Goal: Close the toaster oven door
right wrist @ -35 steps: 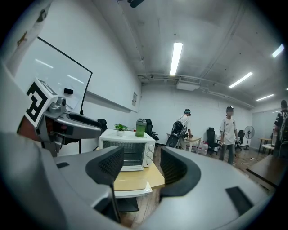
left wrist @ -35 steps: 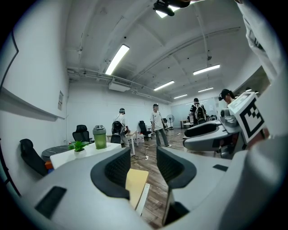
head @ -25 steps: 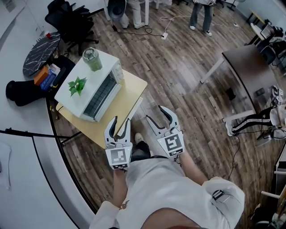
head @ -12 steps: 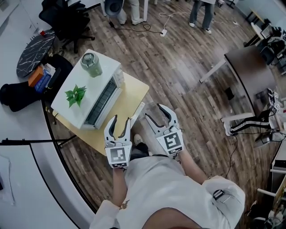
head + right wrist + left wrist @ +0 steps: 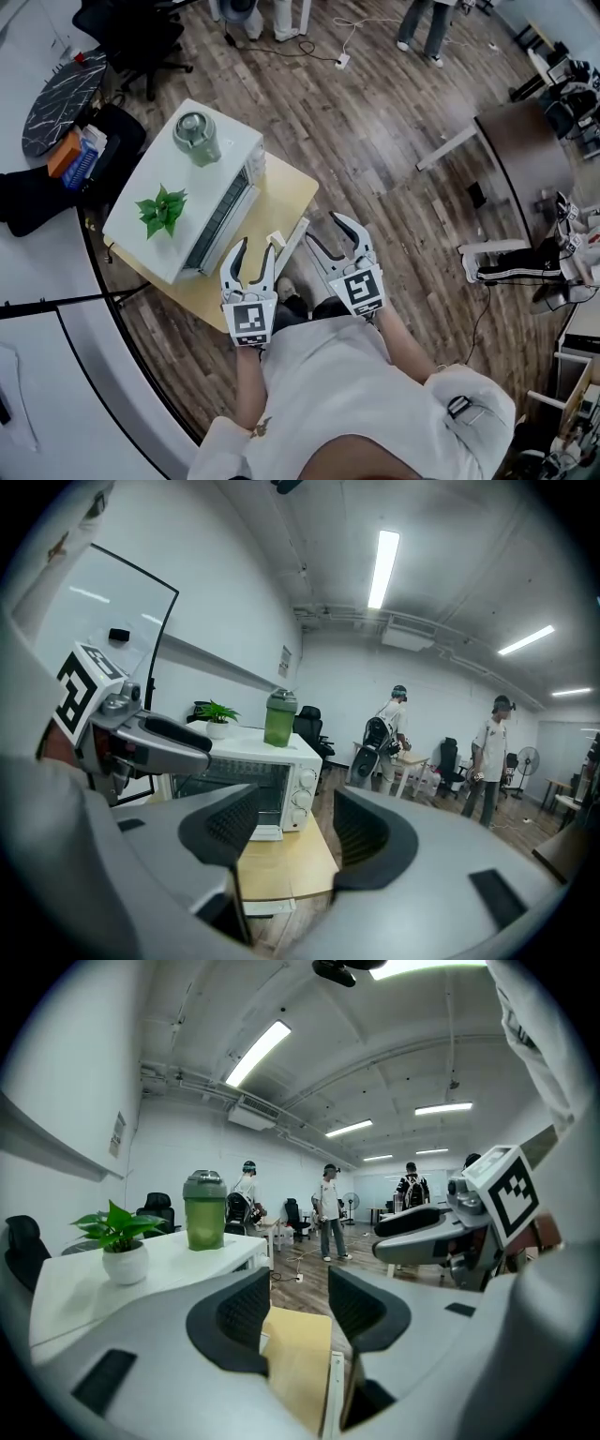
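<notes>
Grey moulded jaws come first at the lower centre of the head view: the left gripper (image 5: 253,255) and the right gripper (image 5: 330,240) hover side by side in front of the person's body, both spread apart and grasping nothing. The left gripper view shows only the edge of the yellow table (image 5: 274,208) past its pads, and the right gripper view frames the appliance between its pads but well away from them. Beyond the grippers, towards the upper left of the head view, the white toaster oven (image 5: 228,157) sits on that table with a small potted plant (image 5: 161,208) and a green bottle (image 5: 195,136) on top. In the right gripper view its front looks dark and open, with a pale lip jutting out at the bottom, so the door seems to be folded down, though I cannot be sure. Nothing of the closing is done: neither gripper touches the oven, and the reach, the lift of the door and the push home all remain. Farther off lies wooden floor (image 5: 375,141).
</notes>
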The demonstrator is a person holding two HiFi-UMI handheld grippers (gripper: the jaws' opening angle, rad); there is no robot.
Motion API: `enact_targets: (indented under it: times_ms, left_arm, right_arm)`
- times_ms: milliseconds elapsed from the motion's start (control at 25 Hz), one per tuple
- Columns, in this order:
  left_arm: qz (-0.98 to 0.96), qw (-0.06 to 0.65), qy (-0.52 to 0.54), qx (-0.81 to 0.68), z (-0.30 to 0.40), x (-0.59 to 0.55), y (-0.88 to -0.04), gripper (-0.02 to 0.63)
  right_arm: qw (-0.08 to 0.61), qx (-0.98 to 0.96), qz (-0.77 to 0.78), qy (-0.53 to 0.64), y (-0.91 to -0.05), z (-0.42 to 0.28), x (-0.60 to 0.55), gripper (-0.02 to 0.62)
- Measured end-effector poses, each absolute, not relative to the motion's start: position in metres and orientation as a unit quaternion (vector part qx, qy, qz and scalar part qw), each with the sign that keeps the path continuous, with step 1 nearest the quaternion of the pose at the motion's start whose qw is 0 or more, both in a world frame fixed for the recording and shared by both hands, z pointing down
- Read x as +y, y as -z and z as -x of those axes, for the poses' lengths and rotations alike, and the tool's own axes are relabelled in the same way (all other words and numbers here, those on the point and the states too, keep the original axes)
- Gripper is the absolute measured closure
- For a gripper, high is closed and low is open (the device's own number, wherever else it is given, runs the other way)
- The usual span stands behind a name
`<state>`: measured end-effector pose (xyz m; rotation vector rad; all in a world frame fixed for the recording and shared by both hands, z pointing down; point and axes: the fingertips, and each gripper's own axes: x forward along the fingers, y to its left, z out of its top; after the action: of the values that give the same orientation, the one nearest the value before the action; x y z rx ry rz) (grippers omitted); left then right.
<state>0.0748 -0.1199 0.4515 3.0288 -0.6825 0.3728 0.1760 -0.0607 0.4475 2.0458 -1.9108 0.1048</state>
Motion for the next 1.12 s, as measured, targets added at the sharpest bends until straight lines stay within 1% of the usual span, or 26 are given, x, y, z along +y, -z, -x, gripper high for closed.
enact_targets:
  times_ms: [440, 1120]
  left_arm:
    - [-0.954, 0.049, -0.154, -0.254, -0.077, -0.138, -0.498, 0.414]
    - [-0.876, 0.144, -0.196, -0.416, -0.047, -0.130, -0.571, 0.399]
  right_arm:
    - [0.202, -0.697, -0.684, -0.076, -0.495, -0.189, -0.085, 0.342]
    - [0.274, -0.787, -0.539, -0.123, -0.590, -0.202, -0.107, 0.337]
